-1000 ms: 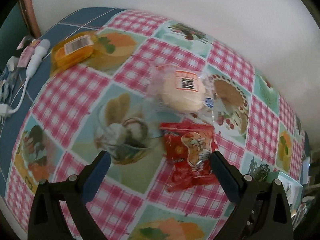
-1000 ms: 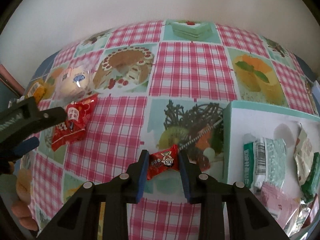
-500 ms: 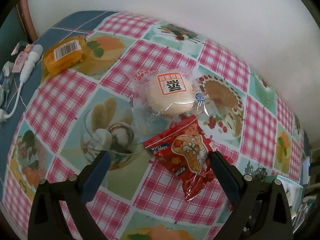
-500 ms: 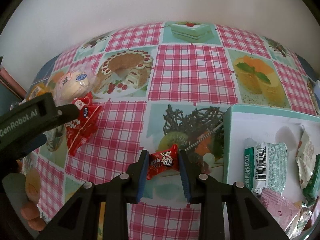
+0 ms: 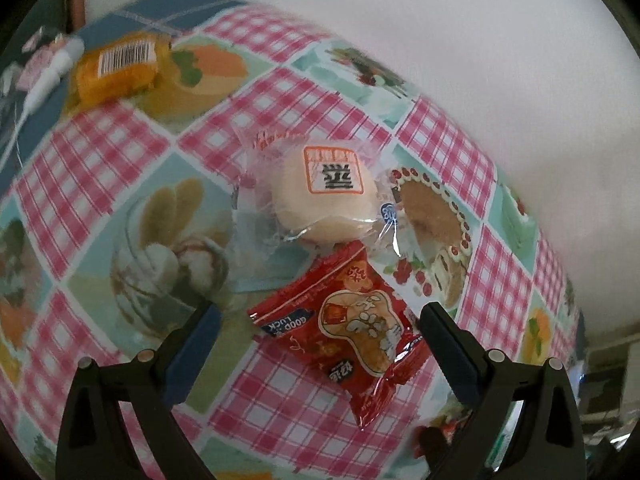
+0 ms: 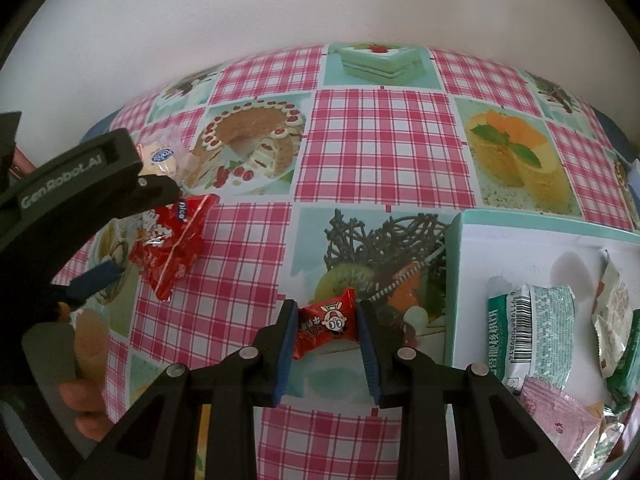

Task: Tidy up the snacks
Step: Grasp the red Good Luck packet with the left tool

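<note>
- Right gripper [image 6: 327, 326] clamped on a small red candy [image 6: 326, 324], held above the checked tablecloth [image 6: 380, 140], just left of the white box [image 6: 460, 280] of snack packets.
- Left gripper [image 5: 316, 322] spread wide, empty, hovering over a red snack packet [image 5: 352, 332] lying on the cloth.
- Wrapped round bun [image 5: 324, 196] just beyond, touching that packet.
- Orange packet [image 5: 120, 66] well apart, far left.
</note>
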Tool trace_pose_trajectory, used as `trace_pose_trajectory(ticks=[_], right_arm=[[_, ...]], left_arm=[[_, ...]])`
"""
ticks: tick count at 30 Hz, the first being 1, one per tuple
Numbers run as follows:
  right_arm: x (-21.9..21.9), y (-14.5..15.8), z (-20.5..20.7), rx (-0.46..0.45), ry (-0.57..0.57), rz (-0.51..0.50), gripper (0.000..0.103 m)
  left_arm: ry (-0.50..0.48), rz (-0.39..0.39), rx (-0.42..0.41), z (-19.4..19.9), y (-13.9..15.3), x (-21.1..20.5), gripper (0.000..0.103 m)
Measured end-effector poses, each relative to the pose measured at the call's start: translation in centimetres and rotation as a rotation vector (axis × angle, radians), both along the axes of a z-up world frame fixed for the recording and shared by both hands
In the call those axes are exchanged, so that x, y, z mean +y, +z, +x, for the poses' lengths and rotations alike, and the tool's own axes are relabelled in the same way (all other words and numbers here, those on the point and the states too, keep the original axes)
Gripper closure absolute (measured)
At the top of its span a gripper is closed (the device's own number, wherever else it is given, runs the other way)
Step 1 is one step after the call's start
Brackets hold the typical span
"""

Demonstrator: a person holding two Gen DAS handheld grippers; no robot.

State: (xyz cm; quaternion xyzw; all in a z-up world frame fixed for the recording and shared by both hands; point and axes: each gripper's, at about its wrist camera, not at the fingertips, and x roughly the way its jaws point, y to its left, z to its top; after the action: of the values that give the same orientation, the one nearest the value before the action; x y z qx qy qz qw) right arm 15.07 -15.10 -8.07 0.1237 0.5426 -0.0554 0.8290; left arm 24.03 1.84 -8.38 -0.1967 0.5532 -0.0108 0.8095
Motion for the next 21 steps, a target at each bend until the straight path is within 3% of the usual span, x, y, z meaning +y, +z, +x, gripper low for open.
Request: trace_pose_trajectory(ticks=[9,14,21], right_arm=[[0.03,-0.01,-0.01,-0.001,0.005,-0.002,0.071],[0.11,-0.02,0.03,0.000,0.008,-0.001,0.071],[0.14,-0.01,0.01,0.000,0.009,-0.003,0.071]], left_arm=[[0.032,0.018,-0.004,0.56,-0.49,-0.14,0.002],[0.023,0.102,0.038,0.19,-0.58,0.15,0.002],[0.005,0.104,0.040,-0.07,-0.71,0.26,0.003]])
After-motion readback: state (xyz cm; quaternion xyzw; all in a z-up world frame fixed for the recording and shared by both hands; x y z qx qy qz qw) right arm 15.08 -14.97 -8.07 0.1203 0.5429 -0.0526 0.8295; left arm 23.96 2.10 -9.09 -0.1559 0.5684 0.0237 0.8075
